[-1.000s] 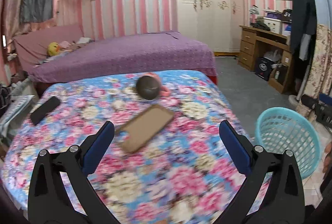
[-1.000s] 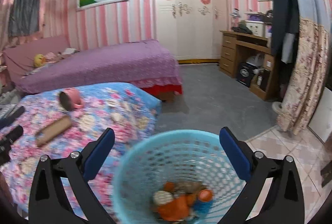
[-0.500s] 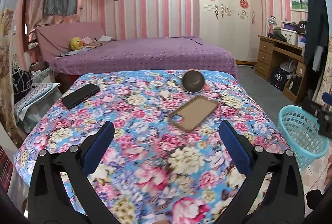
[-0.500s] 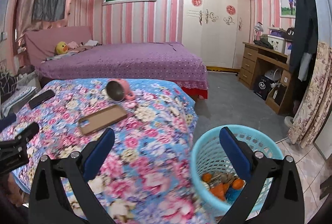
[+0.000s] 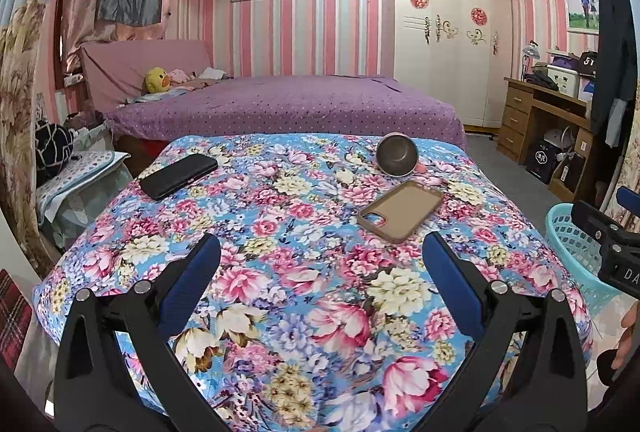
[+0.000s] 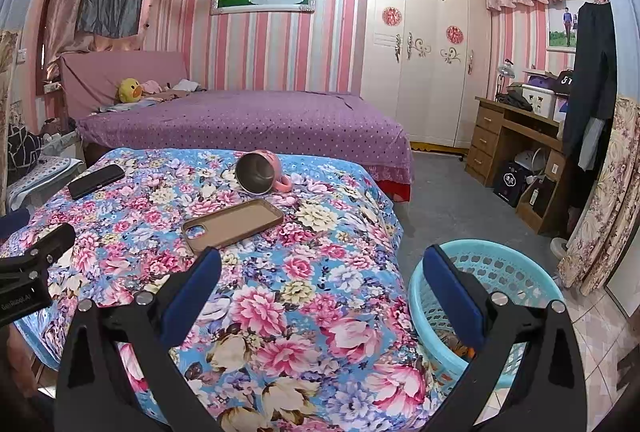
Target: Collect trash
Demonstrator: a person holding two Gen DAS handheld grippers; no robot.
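Note:
A light blue plastic basket [image 6: 496, 272] stands on the floor right of the flowered table; some trash shows inside, mostly hidden behind my right finger. In the left wrist view the basket [image 5: 576, 252] sits at the right edge. My left gripper [image 5: 320, 264] hangs open over the near part of the flowered cloth [image 5: 304, 272], holding nothing. My right gripper [image 6: 320, 264] is open too, above the table's right corner, its right finger over the basket. No loose trash shows on the cloth.
On the cloth lie a tipped pink mug [image 6: 260, 172], a brown phone case [image 6: 232, 222] and a black phone [image 6: 96, 180]. A purple bed [image 6: 240, 124] stands behind, a wooden desk [image 6: 516, 140] at right. A low table [image 5: 80, 176] stands left.
Both grippers have pulled back and up from the basket and table. The right view swung left from above the basket to the table corner. Both stayed open.

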